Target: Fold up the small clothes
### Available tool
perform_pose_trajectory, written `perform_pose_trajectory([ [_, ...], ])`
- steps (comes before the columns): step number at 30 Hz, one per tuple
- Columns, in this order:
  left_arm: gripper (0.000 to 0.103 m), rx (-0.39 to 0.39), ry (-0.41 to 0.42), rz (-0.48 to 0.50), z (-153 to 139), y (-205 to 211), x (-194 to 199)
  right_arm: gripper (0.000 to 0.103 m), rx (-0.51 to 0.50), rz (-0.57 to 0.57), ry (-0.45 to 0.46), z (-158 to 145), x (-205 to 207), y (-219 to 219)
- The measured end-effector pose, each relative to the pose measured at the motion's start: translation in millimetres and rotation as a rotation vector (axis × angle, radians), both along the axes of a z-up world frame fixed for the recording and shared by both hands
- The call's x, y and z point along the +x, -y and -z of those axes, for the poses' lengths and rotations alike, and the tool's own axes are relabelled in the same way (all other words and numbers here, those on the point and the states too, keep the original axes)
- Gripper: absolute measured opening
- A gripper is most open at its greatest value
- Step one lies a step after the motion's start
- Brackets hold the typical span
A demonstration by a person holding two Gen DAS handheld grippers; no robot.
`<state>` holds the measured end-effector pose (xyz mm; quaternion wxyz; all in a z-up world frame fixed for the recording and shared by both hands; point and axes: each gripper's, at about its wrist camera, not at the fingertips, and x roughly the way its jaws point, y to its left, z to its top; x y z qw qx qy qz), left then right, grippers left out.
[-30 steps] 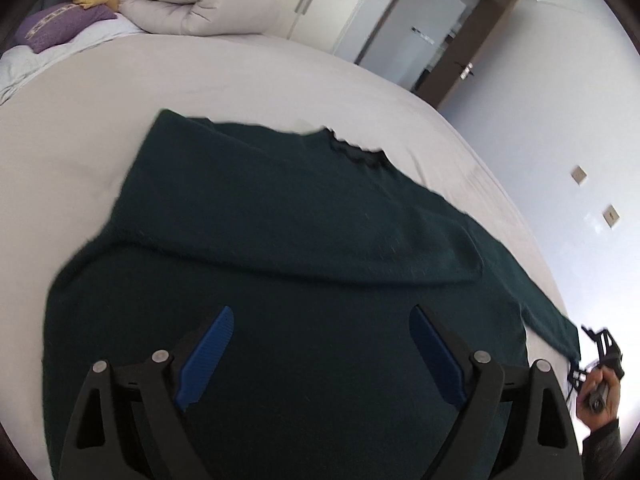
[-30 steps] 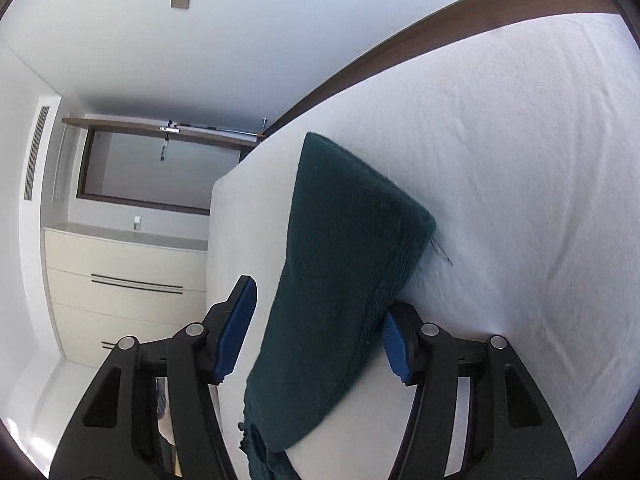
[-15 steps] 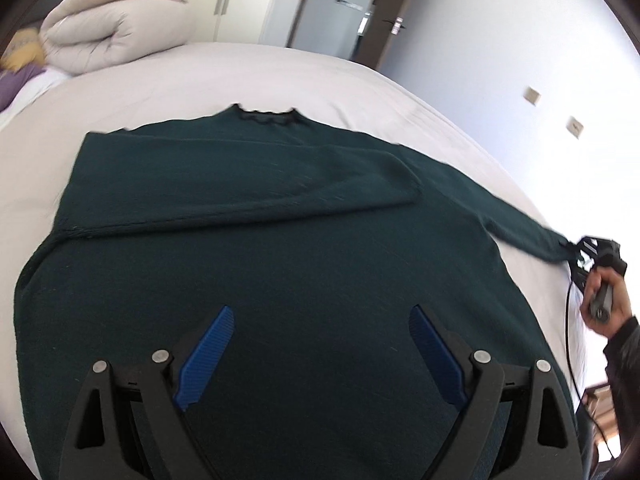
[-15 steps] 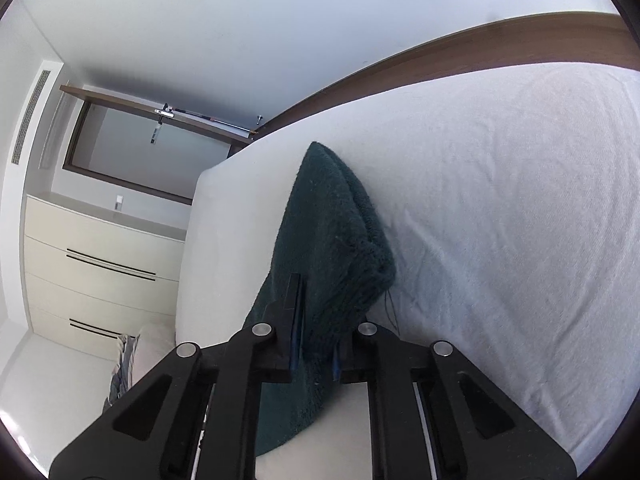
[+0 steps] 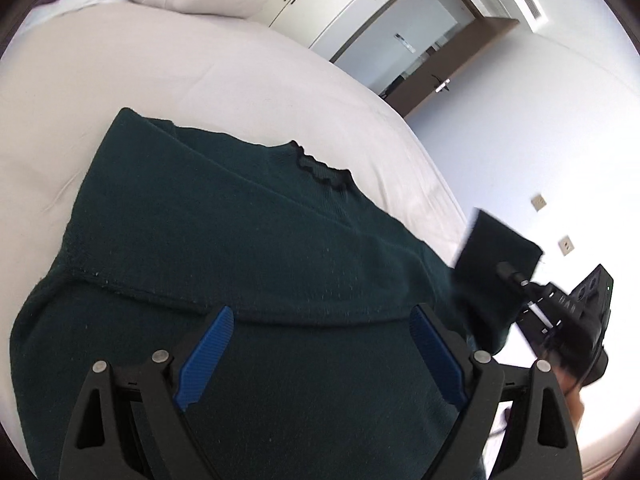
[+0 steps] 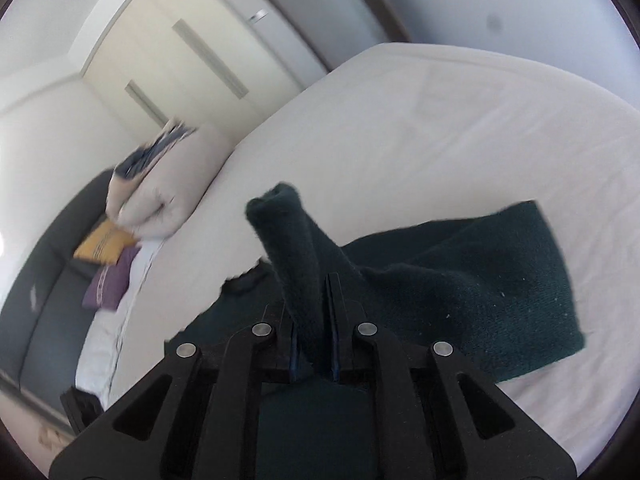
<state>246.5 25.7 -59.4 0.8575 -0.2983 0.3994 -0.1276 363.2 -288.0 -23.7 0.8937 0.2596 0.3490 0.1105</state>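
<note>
A dark green sweater (image 5: 224, 248) lies flat on the white bed (image 5: 200, 64), one sleeve folded across its chest, collar (image 5: 320, 168) toward the far side. My left gripper (image 5: 320, 344) is open and empty, hovering over the sweater's lower body. My right gripper (image 6: 314, 320) is shut on the other sleeve (image 6: 292, 240), whose cuff sticks up past the fingers; the sleeve is lifted off the bed. In the left wrist view the right gripper (image 5: 560, 312) holds the raised sleeve cuff (image 5: 496, 244) at the sweater's right side.
A rolled duvet (image 6: 160, 192) with yellow and purple pillows (image 6: 108, 256) lies at the bed's head. Wardrobe doors (image 6: 192, 48) and a room door (image 5: 424, 52) stand beyond. The bed edge is close to the right gripper (image 5: 452, 208).
The right gripper closed on the sleeve cuff, lifted it off the bed and swung it in toward the sweater's body. The left gripper stayed open above the sweater, shifting its view.
</note>
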Motion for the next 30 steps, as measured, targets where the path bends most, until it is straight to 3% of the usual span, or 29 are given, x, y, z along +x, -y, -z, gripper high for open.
perform_pose_trajectory([
  [4, 0.092, -0.106, -0.025, 0.009, 4, -6, 19, 0.010, -0.054, -0.161, -0.017, 26, 15, -110],
  [8, 0.095, -0.150, -0.083, 0.032, 16, -1, 41, 0.012, -0.138, -0.247, -0.145, 79, 26, -177],
  [10, 0.095, -0.171, -0.125, 0.035, 23, 3, 49, 0.016, -0.104, -0.263, -0.205, 100, 21, -178],
  [13, 0.095, -0.180, -0.144, 0.056, 25, 10, 54, 0.030, -0.059, -0.277, -0.176, 111, 21, -176],
  [14, 0.095, -0.178, -0.148, 0.066, 24, 15, 55, 0.053, -0.048, -0.294, -0.160, 110, 17, -176],
  [15, 0.095, -0.182, -0.150, 0.076, 26, 19, 54, 0.075, -0.021, -0.310, -0.143, 108, -2, -147],
  [16, 0.095, -0.190, -0.154, 0.089, 26, 23, 54, 0.085, -0.007, -0.316, -0.129, 106, -9, -145],
  [20, 0.095, -0.163, -0.191, 0.135, 27, 38, 61, 0.086, -0.012, -0.306, -0.135, 80, -49, -91],
  [22, 0.092, -0.125, -0.202, 0.145, 27, 46, 66, 0.086, 0.046, -0.268, -0.160, 80, -70, -65],
  [25, 0.072, -0.087, -0.219, 0.152, 27, 54, 72, 0.085, 0.146, -0.221, -0.157, 81, -88, -33],
  [28, 0.037, -0.038, -0.238, 0.158, 29, 60, 79, 0.085, 0.240, -0.178, -0.138, 86, -99, 3],
  [29, 0.019, -0.021, -0.247, 0.164, 30, 61, 80, 0.085, 0.287, -0.170, -0.133, 87, -99, 13],
  [30, 0.015, -0.022, -0.249, 0.169, 32, 60, 81, 0.085, 0.323, -0.165, -0.129, 89, -97, 20],
])
